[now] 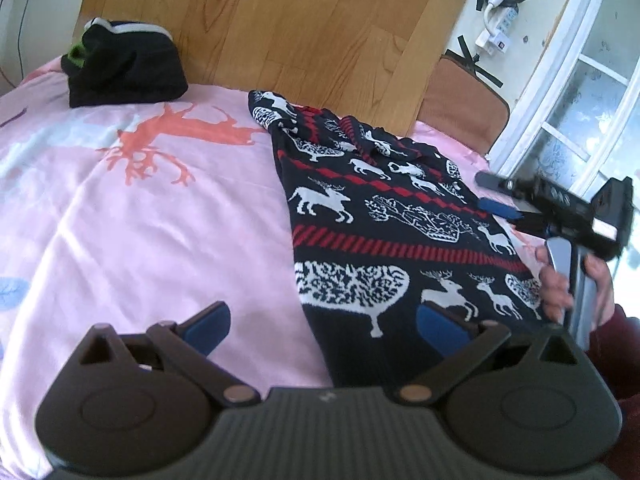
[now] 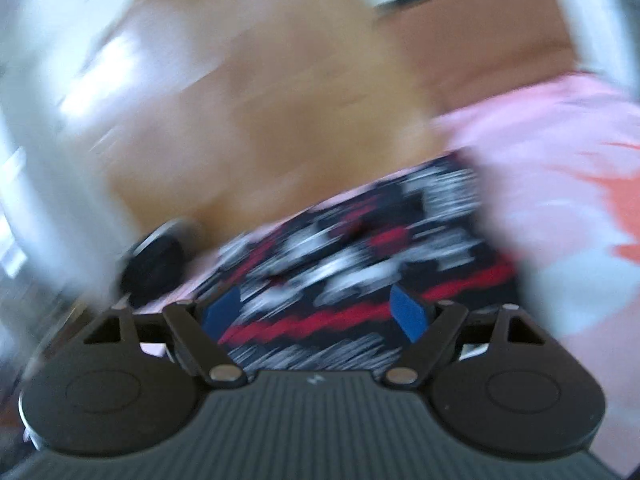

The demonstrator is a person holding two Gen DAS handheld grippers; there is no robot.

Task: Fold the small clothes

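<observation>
We hold both tools spread and empty: left tool, right tool, over the reindeer sweater on the bed.

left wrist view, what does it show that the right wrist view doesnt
Only the left wrist view shows the folded dark garment at the bed's far side, the power strip on the wall, and the hand holding the right tongs. Only the right wrist view, which is badly blurred, shows a round black object. Both show the reindeer-patterned sweater on the pink sheet.
</observation>
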